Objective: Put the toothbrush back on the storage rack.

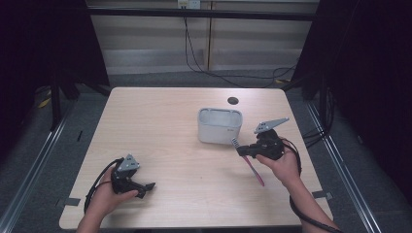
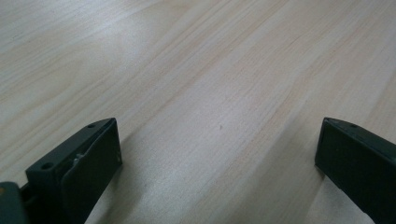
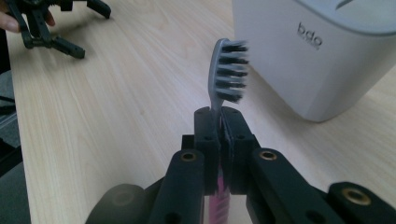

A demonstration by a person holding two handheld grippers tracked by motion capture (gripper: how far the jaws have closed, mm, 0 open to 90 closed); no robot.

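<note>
My right gripper (image 1: 243,149) is shut on a toothbrush (image 1: 252,167) with a pink handle and a grey bristled head (image 3: 228,70). In the right gripper view the jaws pinch its neck and the head sticks up beyond them, just in front of a white container (image 3: 317,60). In the high view the brush head (image 1: 235,142) sits near the front right corner of that container (image 1: 219,127), and the pink handle slants down toward the person. My left gripper (image 1: 145,187) rests low over the table at the front left, its jaws wide apart (image 2: 219,154) over bare wood.
The light wooden table (image 1: 170,116) has a round dark hole (image 1: 233,100) behind the container. Cables trail on the floor beyond the far edge. Metal rails run along both sides of the table. In the right gripper view the left gripper (image 3: 51,28) lies farther off.
</note>
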